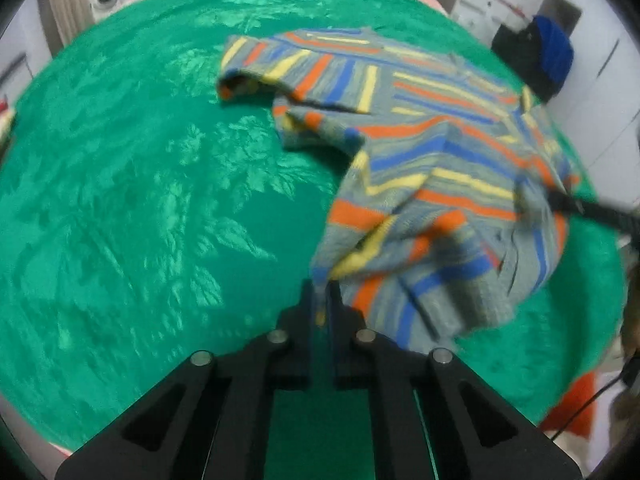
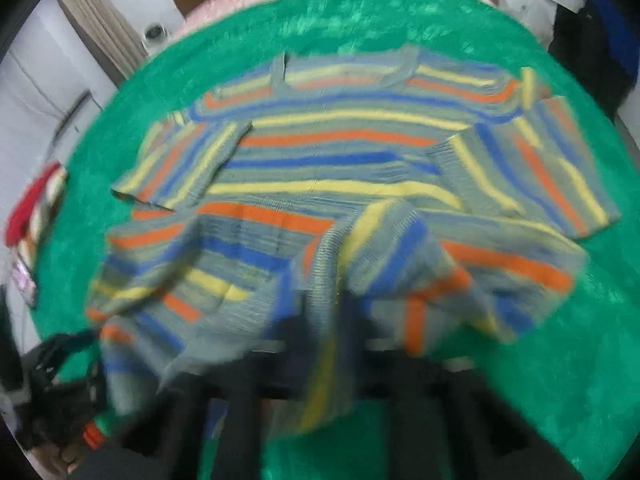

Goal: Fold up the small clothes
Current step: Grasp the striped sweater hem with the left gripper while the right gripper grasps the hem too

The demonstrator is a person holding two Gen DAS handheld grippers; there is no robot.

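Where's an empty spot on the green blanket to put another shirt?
The blanket is bare left of the striped sweater, up to its far edge. A smaller bare strip lies at the sweater's near right. The middle and right are crowded: the sweater spreads there, both grippers clamping its hem.

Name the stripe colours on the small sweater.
Orange, blue and yellow on grey sweater; the right wrist view shows it best.

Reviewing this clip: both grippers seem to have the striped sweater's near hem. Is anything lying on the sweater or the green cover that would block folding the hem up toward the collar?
Nothing visible does. The left gripper and right gripper are each shut on the striped sweater at its near hem. Its body up to the collar carries only its own folded-in sleeves, and the green cover beside it is bare.
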